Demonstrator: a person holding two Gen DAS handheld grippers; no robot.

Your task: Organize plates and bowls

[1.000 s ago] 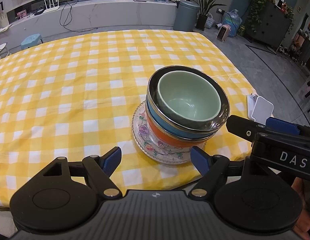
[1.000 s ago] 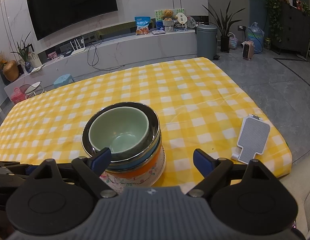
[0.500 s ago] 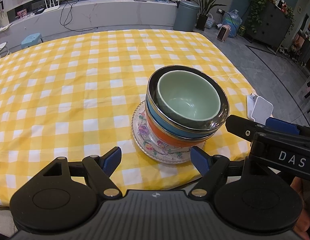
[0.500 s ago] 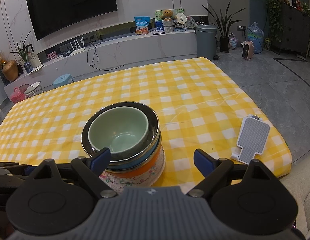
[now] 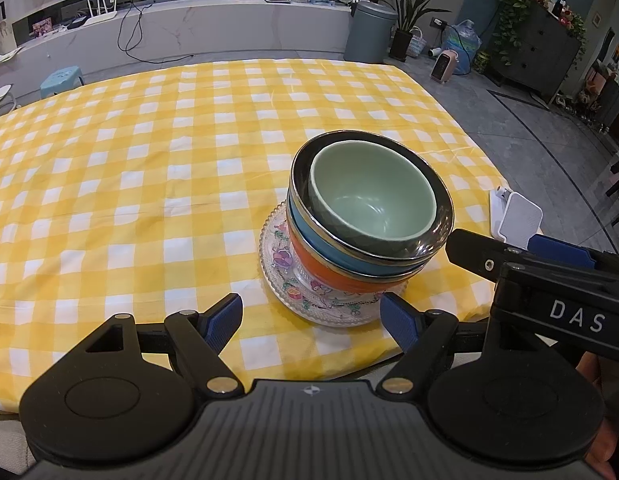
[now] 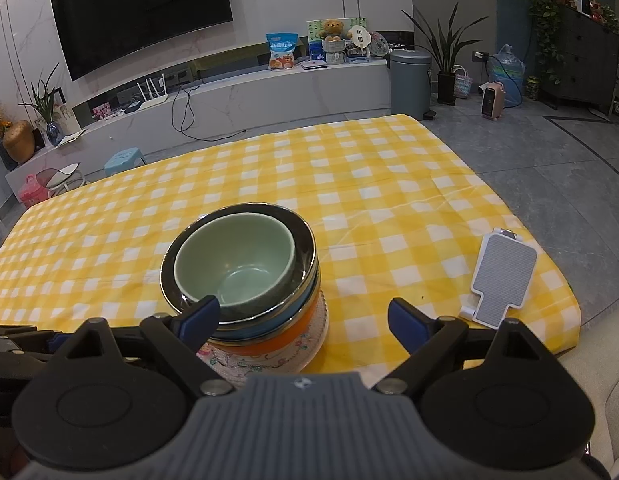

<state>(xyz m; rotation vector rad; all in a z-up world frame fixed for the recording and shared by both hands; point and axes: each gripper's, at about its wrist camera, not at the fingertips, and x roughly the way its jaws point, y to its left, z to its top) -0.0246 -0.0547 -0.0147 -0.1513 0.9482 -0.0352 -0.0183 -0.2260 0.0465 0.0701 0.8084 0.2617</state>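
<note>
A stack of nested bowls stands on a flowered glass plate (image 5: 305,300) (image 6: 309,344) near the table's front edge. From the top down: a pale green bowl (image 5: 373,196) (image 6: 237,264), a steel-rimmed bowl (image 5: 437,240) (image 6: 305,240), a blue bowl (image 5: 309,228), an orange bowl (image 5: 313,260) (image 6: 269,348). My left gripper (image 5: 314,318) is open just short of the plate, nothing between its pads. My right gripper (image 6: 303,318) is open too, its left fingertip (image 6: 199,312) in front of the stack's rim; whether it touches is unclear.
A yellow-and-white checked cloth (image 5: 149,184) (image 6: 389,208) covers the table. A white and grey phone stand (image 6: 501,276) (image 5: 517,220) lies at the right front corner. The right gripper's black body (image 5: 549,288) reaches in at the right of the left wrist view.
</note>
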